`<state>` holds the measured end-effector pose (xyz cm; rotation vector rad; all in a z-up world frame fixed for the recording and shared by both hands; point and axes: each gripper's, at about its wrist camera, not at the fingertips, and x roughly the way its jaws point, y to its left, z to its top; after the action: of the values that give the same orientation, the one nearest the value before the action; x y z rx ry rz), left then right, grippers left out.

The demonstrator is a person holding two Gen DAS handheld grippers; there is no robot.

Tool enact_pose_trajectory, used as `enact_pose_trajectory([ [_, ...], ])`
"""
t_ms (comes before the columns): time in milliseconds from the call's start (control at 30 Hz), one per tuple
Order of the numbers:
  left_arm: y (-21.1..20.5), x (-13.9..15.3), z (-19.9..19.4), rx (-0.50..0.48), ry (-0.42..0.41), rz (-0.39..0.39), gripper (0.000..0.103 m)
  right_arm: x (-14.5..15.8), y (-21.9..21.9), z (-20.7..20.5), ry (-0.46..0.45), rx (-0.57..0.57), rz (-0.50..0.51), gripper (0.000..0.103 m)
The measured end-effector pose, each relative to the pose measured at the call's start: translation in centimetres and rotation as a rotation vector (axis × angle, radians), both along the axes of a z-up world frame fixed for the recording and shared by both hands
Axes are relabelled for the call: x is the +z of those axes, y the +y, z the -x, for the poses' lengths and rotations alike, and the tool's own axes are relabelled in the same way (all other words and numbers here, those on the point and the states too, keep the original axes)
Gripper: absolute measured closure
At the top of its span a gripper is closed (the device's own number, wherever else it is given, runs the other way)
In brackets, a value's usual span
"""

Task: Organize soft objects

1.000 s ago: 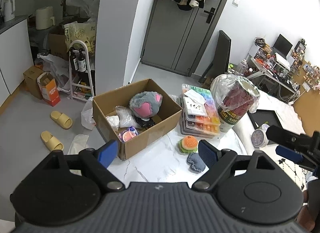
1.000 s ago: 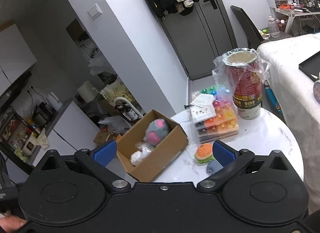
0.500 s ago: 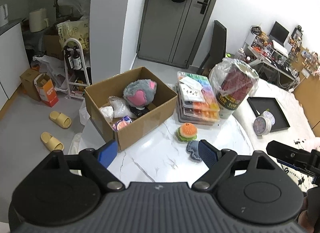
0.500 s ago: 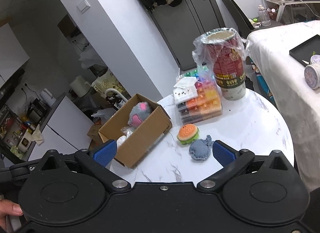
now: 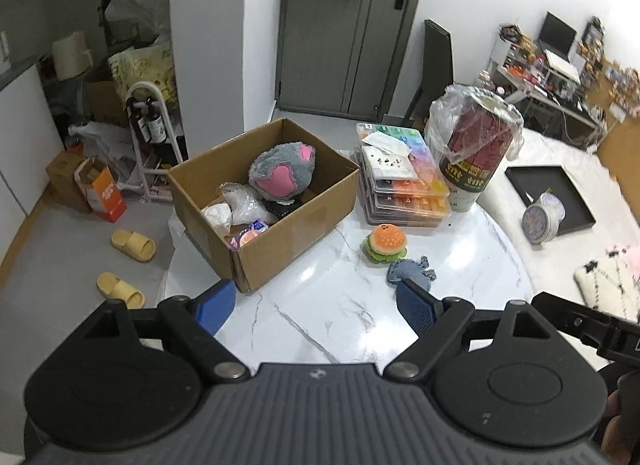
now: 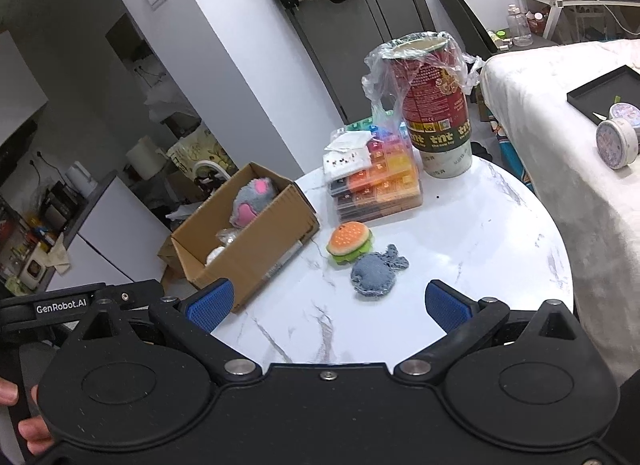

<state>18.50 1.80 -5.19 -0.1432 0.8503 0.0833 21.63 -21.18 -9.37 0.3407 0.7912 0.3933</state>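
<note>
Both grippers have drawn nearer the round marble table (image 5: 348, 317) over the past second, and the blue fish toy (image 6: 377, 273), earlier half hidden behind the right gripper's pad, now lies in plain sight ahead of it. The left gripper (image 5: 316, 305) hangs above the table's near edge with its jaws spread wide, grasping nothing and touching nothing; the blue pads (image 5: 414, 305) frame bare marble. The right gripper (image 6: 328, 305) is likewise released, jaws wide apart and empty, with the fish toy lying on the table beyond the gap between its fingertips, nearer the right-hand pad.

The fish toy rests flat, just beside the burger toy (image 6: 350, 243), the two touching or nearly so. To their left stands an open box (image 5: 264, 201), near the table's edge, already holding a grey-and-pink plush (image 5: 282, 171), a clear bag and other small soft things. Behind the burger sits a stack of clear bead cases (image 5: 404, 185), and next to it a tall red cup (image 6: 436, 109) lined with a plastic bag. A bed (image 6: 560, 137) with a black tray (image 6: 600, 93) runs along the right side.
</note>
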Motion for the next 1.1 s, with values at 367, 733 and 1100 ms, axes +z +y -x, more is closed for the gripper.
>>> enact_pose_trajectory([
  [367,-1.5,-1.2,-2.4,-0.02,0.02,-0.007,0.017,-1.8,-0.4,-0.8,0.012,-0.011,0.012,0.0],
  [733,-2.2,-2.6,-5.6,-0.036,0.036,0.002,0.017,-4.3,0.4,-2.2,0.008,-0.006,0.028,0.002],
  [1100,-3.0,-4.1,-9.0,-0.049,0.031,0.027,0.02,-7.1,1.2,-4.4,0.073,-0.025,-0.001,0.022],
])
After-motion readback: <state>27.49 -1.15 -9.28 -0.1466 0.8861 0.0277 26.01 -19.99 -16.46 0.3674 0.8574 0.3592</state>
